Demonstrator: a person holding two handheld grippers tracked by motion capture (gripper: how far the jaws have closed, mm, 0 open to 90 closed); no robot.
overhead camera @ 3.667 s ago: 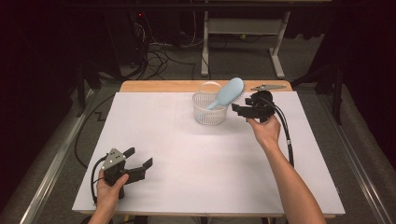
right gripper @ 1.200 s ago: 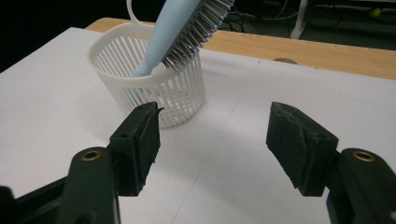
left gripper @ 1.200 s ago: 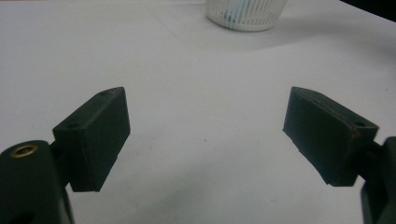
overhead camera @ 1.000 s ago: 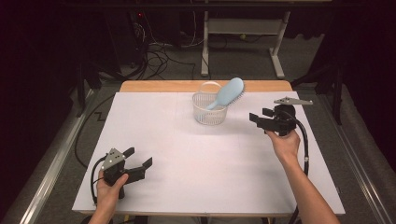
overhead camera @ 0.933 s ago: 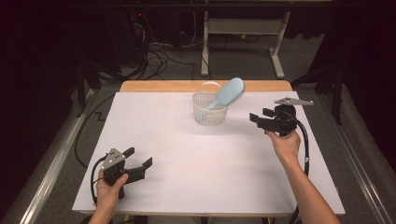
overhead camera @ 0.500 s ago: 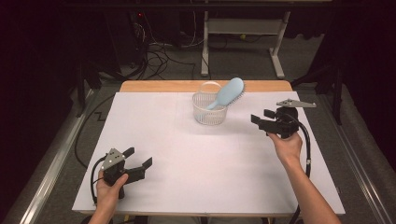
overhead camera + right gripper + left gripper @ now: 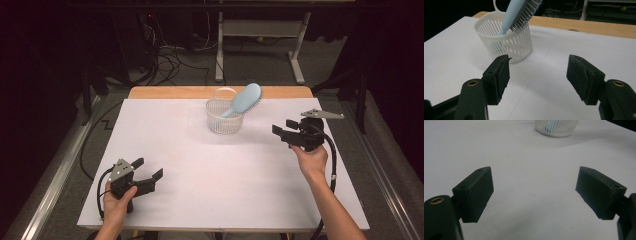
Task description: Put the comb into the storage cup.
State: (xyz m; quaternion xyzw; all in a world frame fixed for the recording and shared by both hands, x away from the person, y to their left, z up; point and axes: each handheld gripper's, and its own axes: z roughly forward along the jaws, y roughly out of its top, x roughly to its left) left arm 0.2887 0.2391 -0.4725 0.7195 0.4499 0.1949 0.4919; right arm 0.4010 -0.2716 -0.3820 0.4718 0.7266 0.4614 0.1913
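Left black two-jaw gripper [image 7: 147, 176]: near bench's near-left corner, held in person's left hand [image 7: 116, 204], jaws spread wide, nothing between them, low over white bench top [image 7: 200, 170].

Right black two-jaw gripper [image 7: 283, 133]: near right edge, about mid-depth, held in right hand [image 7: 311, 159], raised off surface, jaws spread, empty, aimed toward basket.

White slotted plastic basket [image 7: 224, 116]: toward far edge, near centre, upright. Light-blue plastic hairbrush [image 7: 241, 101]: handle down inside basket, bristled head leaning out over rim toward far right.

Bare wooden strip [image 7: 190, 92]: along far edge.
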